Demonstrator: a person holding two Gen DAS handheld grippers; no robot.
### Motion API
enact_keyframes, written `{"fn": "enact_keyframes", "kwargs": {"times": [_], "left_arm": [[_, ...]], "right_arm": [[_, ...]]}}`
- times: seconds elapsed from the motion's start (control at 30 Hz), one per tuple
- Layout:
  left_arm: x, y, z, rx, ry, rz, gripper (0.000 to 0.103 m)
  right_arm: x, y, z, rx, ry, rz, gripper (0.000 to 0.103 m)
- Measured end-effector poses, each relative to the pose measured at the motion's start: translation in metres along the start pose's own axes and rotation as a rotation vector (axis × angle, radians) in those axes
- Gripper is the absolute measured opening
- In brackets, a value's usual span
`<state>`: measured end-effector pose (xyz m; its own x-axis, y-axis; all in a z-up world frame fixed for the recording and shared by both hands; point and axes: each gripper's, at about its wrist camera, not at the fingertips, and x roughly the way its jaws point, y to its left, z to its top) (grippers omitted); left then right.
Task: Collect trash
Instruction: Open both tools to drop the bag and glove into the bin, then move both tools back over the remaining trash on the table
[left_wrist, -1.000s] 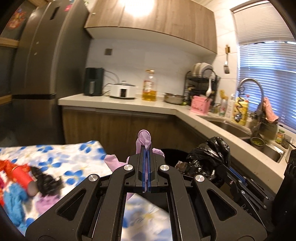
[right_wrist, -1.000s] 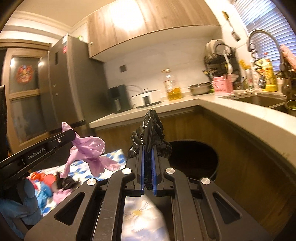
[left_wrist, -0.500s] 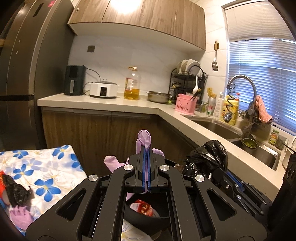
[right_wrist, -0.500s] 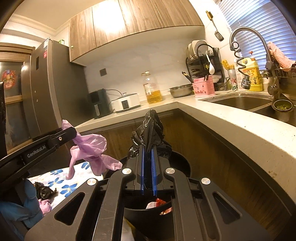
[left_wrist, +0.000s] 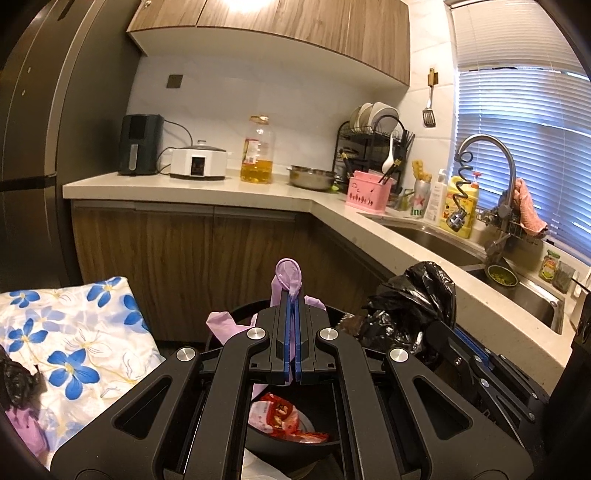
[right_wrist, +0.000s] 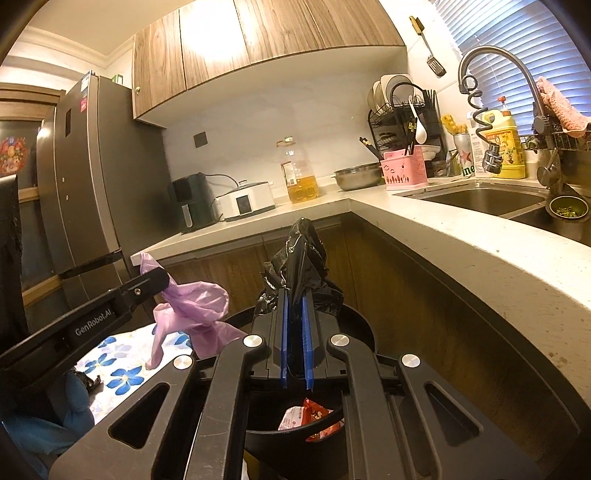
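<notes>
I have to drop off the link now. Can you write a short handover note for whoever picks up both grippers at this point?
Left gripper: shut on purple plastic bag.
Right gripper: shut on crumpled black plastic bag.
Both are held over the round black bin, which already holds a red and white wrapper.
Left to do: release both bags into the bin, then fetch the black scrap and purple scrap from the floral cloth.

Warm, sharp fisheye kitchen views.
Glare on upper cabinets (left_wrist: 258, 22) at twelve o'clock; edges bend, corners vignette black.
</notes>
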<state>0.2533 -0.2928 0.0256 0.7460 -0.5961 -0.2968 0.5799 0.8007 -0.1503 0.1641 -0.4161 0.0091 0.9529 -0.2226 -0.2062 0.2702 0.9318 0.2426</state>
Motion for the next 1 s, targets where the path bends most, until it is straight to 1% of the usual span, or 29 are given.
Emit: {"fn": "enact_keyframes", "kwargs": {"times": [0.1,0.17,0.2,0.23,0.27,0.33,0.37,0.4,0.43,0.47,0.5,0.53,0.63,0.7,0.73,0.83,0.93,1.0], "left_arm": [[0.006,0.001,-0.002,0.000,0.009,-0.007,0.000],[0.009,0.002,-0.003,0.002,0.014,-0.019,0.000],[0.011,0.002,-0.003,0.005,0.018,-0.023,0.001],[0.012,0.003,-0.004,0.008,0.020,-0.025,0.001],[0.013,0.003,-0.005,0.012,0.021,-0.027,0.001],[0.016,0.003,-0.007,0.018,0.029,-0.029,0.003],[0.017,0.004,-0.008,0.017,0.035,-0.024,0.011],[0.018,0.005,-0.009,0.015,0.039,-0.022,0.021],[0.019,0.006,-0.010,0.012,0.042,-0.021,0.026],[0.020,0.008,-0.011,0.004,0.044,-0.019,0.040],[0.019,0.010,-0.012,-0.003,0.043,-0.020,0.045],[0.018,0.011,-0.012,-0.009,0.041,-0.022,0.045],[0.015,0.017,-0.013,-0.025,0.043,0.001,0.054],[0.010,0.023,-0.014,-0.040,0.039,0.018,0.066],[0.007,0.025,-0.015,-0.047,0.039,0.033,0.068],[-0.004,0.033,-0.018,-0.061,0.040,0.084,0.074],[-0.019,0.039,-0.024,-0.053,0.038,0.164,0.080],[-0.029,0.041,-0.028,-0.040,0.039,0.212,0.083]], "right_arm": [[0.005,-0.001,-0.001,-0.002,-0.001,0.006,0.008],[0.010,-0.001,-0.002,0.000,0.006,0.008,0.010],[0.010,-0.001,-0.003,0.003,0.006,0.009,0.015],[0.011,-0.002,-0.002,0.005,0.006,0.011,0.024],[0.012,-0.002,-0.003,0.008,0.004,0.013,0.027],[0.013,-0.003,-0.002,0.014,0.006,0.012,0.030],[0.014,-0.004,-0.002,0.019,0.008,0.010,0.033],[0.014,-0.006,-0.002,0.025,0.009,0.005,0.033],[0.013,-0.007,-0.002,0.028,0.008,0.001,0.033],[0.012,-0.008,-0.002,0.030,0.009,-0.003,0.036],[0.011,-0.008,-0.002,0.033,0.009,-0.008,0.038],[0.011,-0.009,-0.001,0.036,0.007,-0.011,0.040],[0.007,-0.008,-0.002,0.038,0.010,-0.018,0.044],[0.006,-0.007,-0.003,0.037,0.013,-0.021,0.047],[0.004,-0.006,-0.003,0.035,0.012,-0.022,0.049],[0.001,-0.004,-0.004,0.028,0.015,-0.025,0.054],[-0.004,-0.001,-0.005,0.027,0.018,-0.022,0.065],[-0.008,0.001,-0.006,0.032,0.024,-0.013,0.069]]}}
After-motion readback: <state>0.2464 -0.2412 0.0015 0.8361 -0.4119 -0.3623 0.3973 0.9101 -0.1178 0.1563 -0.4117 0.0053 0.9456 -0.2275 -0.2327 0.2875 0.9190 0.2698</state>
